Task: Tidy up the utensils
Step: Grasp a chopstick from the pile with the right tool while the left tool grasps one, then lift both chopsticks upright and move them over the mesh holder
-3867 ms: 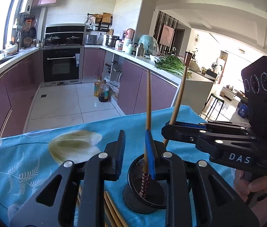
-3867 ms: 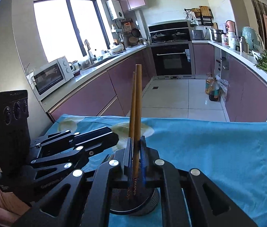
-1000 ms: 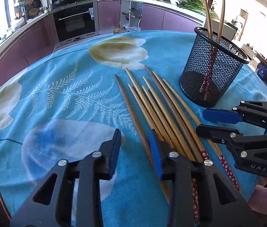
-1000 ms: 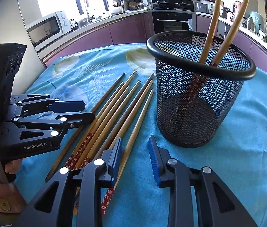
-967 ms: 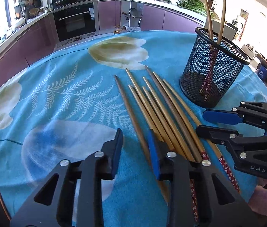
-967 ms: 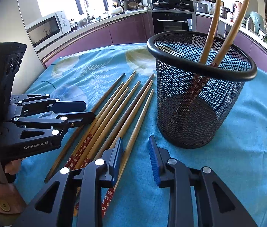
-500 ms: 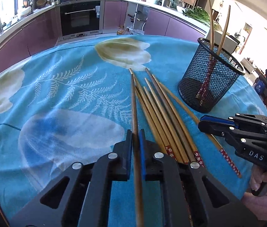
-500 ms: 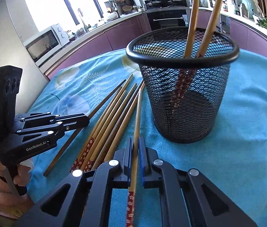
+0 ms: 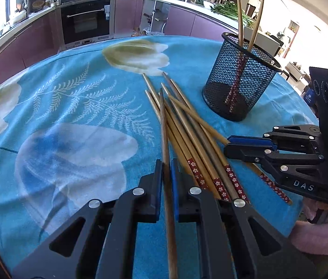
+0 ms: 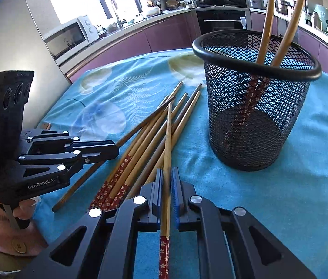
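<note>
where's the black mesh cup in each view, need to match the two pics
Left wrist view: the black wire-mesh cup stands upper right, beyond the loose chopsticks, two chopsticks upright in it.
Right wrist view: the same cup fills the centre right, close to the camera.
Shared landmark: the built-in black oven in the purple cabinets behind the table.

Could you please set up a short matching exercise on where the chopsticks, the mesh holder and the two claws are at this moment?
Things:
1. left claw
2. right claw
3. black mesh holder
4. loose chopsticks

States:
A. stands upright with two chopsticks inside
B. lie in a heap on the blue tablecloth
C. shut on a plain brown chopstick
D. shut on a chopstick with a red flowered end

Pairs: 1-C, 2-D, 3-A, 4-B
</note>
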A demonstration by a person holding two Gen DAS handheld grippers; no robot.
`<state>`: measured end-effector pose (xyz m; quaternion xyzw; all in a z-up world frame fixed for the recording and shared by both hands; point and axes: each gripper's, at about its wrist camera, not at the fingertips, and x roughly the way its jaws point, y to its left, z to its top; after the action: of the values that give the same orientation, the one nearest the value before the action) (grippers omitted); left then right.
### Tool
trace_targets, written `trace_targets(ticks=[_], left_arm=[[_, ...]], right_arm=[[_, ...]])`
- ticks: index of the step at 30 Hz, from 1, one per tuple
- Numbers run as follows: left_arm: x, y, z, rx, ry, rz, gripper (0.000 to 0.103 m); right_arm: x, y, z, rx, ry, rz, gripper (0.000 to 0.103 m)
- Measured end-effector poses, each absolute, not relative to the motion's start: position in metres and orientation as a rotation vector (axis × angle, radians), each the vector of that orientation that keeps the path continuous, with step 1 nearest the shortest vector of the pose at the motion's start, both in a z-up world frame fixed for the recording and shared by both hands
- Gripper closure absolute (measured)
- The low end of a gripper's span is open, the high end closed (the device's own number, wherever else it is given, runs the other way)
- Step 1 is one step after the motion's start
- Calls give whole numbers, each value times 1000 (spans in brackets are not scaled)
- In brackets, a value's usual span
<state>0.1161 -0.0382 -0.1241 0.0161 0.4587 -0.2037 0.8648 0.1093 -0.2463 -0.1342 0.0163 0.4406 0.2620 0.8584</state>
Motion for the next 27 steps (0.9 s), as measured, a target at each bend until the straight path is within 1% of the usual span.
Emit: trace_targets(ticks=[2,4,6,8,10,12,15,20,27], left_arm=[[119,-39,-125,44,964,-429,94],[122,-40,-125,52,965,-435,91],[127,-42,-125,52,966,-443,89],[132,-43,-125,52,968,-444,90],[137,-44,-125,43,972,-438,94],[138,-45,-123,40,969,-428,95],[134,-44,-118,26,955,-440,96],[126,-43,-97,16,901,-463,96],[113,-38,-53,-26,802,-532,96]], right_arm=[[110,-244,-134,25,926,549,95],[111,-242,-135,18,926,550,94],[113,-241,-135,15,924,552,95],[114,-242,-135,13,922,554,96],[113,-244,-134,18,915,552,97],[111,-248,-130,29,903,553,97],[107,-253,-121,41,874,561,97],[97,-264,-99,55,815,566,97],[87,-280,-70,91,724,575,97]])
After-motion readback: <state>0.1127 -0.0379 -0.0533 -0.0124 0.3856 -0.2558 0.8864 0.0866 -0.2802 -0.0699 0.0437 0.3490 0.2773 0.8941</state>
